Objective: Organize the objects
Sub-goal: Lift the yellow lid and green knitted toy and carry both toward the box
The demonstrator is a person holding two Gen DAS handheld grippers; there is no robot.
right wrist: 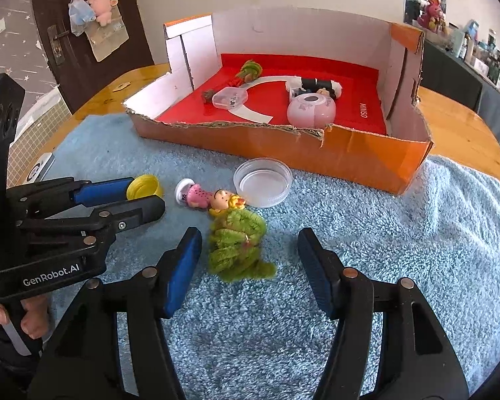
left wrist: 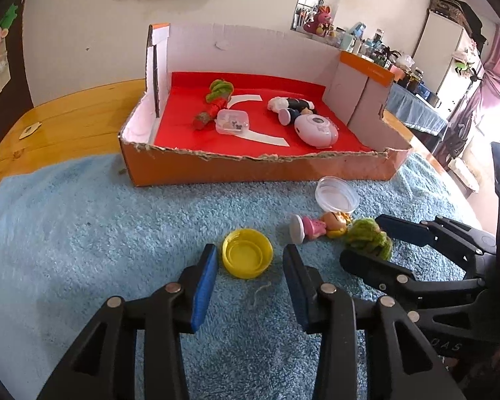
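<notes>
On the blue towel [left wrist: 100, 233] a yellow cap [left wrist: 247, 257] lies between the fingertips of my left gripper [left wrist: 249, 249], which is open; neither pad touches it. My right gripper [right wrist: 250, 233] is open around a green yarn bundle [right wrist: 236, 250], with gaps on both sides. Beside the bundle lie a small pink doll [right wrist: 210, 198] and a clear round lid [right wrist: 262, 181]. In the left wrist view the right gripper [left wrist: 363, 238] straddles the yarn bundle [left wrist: 368, 236]. In the right wrist view the left gripper [right wrist: 148, 195] is at the cap [right wrist: 145, 186].
An orange cardboard box [left wrist: 250, 170] with a red floor stands behind the towel. It holds a green-and-red yarn toy [left wrist: 216, 98], a clear small case [left wrist: 232, 121], a black-and-white figure [left wrist: 291, 106] and a pink round device [left wrist: 316, 130]. Wooden table [left wrist: 66, 116] shows at the left.
</notes>
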